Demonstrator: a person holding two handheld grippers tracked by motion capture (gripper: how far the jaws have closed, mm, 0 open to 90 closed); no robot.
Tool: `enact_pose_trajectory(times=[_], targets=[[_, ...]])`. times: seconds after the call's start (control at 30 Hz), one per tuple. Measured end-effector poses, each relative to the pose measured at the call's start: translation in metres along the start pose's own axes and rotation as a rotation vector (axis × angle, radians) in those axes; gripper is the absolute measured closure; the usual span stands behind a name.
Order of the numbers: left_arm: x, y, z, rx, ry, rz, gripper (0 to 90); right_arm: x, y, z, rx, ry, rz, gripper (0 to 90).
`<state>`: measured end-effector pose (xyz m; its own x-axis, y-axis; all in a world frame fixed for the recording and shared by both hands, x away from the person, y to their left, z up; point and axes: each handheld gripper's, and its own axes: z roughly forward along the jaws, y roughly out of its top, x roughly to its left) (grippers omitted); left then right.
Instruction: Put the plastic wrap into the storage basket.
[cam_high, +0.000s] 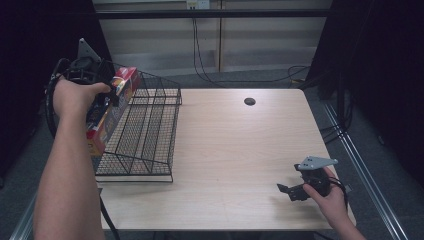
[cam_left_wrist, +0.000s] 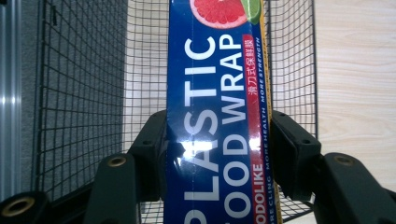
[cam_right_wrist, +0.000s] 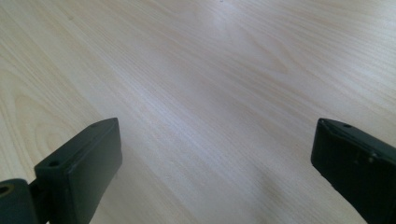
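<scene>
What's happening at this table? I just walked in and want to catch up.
A person is working with a handheld claw in each hand. The left claw is shut on a blue box of plastic food wrap, holding it above the black wire rack at the table's left end. The right claw rests open and empty near the front right of the wooden table. The box is not yet set down in the rack.

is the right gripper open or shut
Open. In the right gripper view its two black jaws stand wide apart with bare table between them, and the high view shows the right gripper holding nothing.
</scene>
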<state>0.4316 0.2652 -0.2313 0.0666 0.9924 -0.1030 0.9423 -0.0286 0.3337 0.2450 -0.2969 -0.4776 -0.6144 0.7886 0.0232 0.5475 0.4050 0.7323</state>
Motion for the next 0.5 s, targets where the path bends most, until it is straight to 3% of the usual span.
enact_pose_trajectory(times=[0.07, 0.13, 0.37, 0.5], targets=[[0.0038, 0.0, 0.0005, 0.003, 0.002, 0.02, 45.2, 0.0, 0.0, 0.0, -0.002, -0.001, 0.005, 1.9], [0.0042, -0.0008, 0.0015, 0.003, 0.0, 0.001, 45.2, -0.0002, 0.0, -0.0003, 0.0, -0.001, 0.011, 1.9], [0.0086, -0.0008, 0.0051, 0.006, 0.013, 0.009, 45.1, -0.0002, -0.0002, 0.0008, 0.001, 0.002, 0.008, 2.0], [0.01, -0.0013, 0.0101, 0.006, 0.013, -0.008, 45.1, -0.0003, -0.0004, -0.0002, 0.002, -0.005, 0.011, 1.9]])
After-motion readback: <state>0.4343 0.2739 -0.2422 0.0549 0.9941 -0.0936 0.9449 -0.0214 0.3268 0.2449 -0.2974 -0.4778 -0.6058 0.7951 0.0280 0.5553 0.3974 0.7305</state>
